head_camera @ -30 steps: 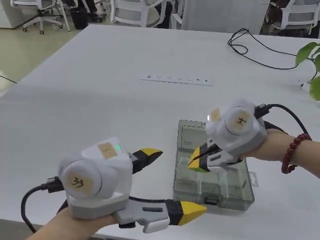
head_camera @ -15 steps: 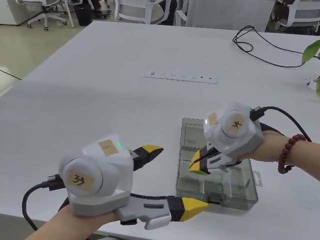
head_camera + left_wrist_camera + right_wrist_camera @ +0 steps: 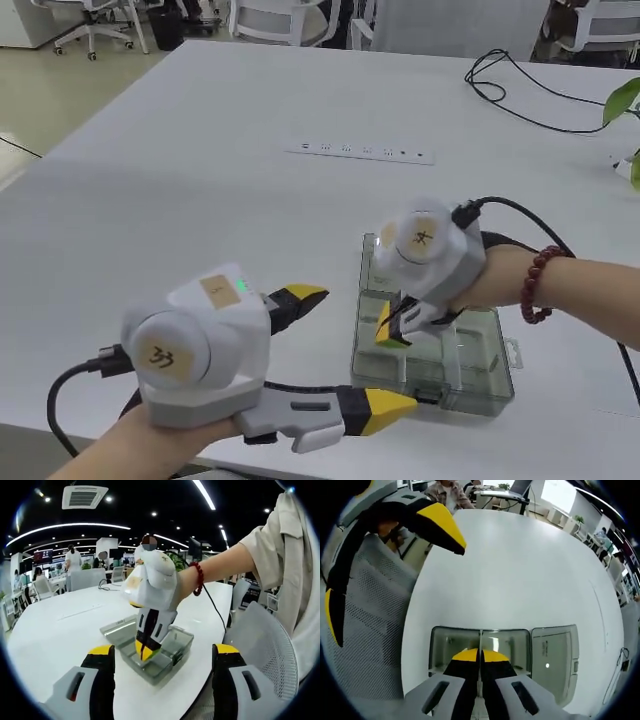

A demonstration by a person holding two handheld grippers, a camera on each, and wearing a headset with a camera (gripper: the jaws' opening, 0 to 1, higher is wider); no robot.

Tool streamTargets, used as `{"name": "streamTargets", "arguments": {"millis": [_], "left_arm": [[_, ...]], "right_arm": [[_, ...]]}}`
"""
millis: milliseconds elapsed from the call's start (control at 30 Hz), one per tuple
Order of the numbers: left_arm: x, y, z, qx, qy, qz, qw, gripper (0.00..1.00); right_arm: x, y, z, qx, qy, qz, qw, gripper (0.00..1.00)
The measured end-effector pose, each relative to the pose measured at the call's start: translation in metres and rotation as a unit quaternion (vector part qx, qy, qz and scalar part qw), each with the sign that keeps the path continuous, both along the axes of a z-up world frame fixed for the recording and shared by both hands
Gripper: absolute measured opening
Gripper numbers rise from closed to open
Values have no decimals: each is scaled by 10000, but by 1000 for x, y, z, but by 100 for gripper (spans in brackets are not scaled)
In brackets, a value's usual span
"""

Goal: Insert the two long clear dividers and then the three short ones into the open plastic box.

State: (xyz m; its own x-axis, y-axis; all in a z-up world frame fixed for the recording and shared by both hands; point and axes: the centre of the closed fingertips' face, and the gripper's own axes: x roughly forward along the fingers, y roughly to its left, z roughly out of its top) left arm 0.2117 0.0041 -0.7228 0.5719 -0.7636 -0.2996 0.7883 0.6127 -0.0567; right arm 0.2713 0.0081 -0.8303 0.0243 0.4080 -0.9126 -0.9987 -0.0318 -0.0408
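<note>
The clear plastic box [image 3: 478, 392] lies open on the white table, also seen in the left gripper view [image 3: 116, 627] and the right gripper view [image 3: 438, 652]. My right gripper [image 3: 388, 330] points down into the box with its jaws pressed together. A thin clear divider [image 3: 480, 639] stands on edge in the box and runs straight out from between those tips [image 3: 480, 654]. The left gripper [image 3: 345, 350] hovers open, left of the box's near end, with nothing between its yellow tips. Seen from the left gripper [image 3: 163, 652], the right gripper [image 3: 143, 651] hangs over the box.
A white power strip [image 3: 360, 152] lies further back on the table. A black cable [image 3: 520, 95] coils at the far right, near a plant leaf [image 3: 625, 100]. Office chairs stand beyond the table. A mesh chair [image 3: 370, 610] is near the table's front edge.
The right gripper has shifted left and rolled at the wrist, staying over the box with jaws together. The left gripper has hardly moved.
</note>
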Motion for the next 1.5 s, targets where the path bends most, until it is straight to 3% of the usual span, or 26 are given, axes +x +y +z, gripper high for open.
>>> {"name": "streamTargets", "arguments": {"millis": [200,367,500,1000,1267,1500], "left_arm": [[0,0,2,-5,-25,16,10000,81],[0,0,1,-1,-16,16,10000,82],[1,1,2,-2,-10,33,10000,83],[0,-4,4,18,-28,2,10000,88],[1,-6,6,-2,-13,50,10000,91],[3,-7,7,-80,53,145,9998,94]], "right_arm": [[1,-2,-3,-294,55,-37,9995,1],[0,-3,-3,-291,1,36,9996,2],[1,-3,-2,-140,-74,134,9998,3],[-3,-3,13,600,130,-476,9970,14],[-3,-16,31,938,173,-779,9924,24],[-6,-33,39,1071,236,-900,9899,31]]}}
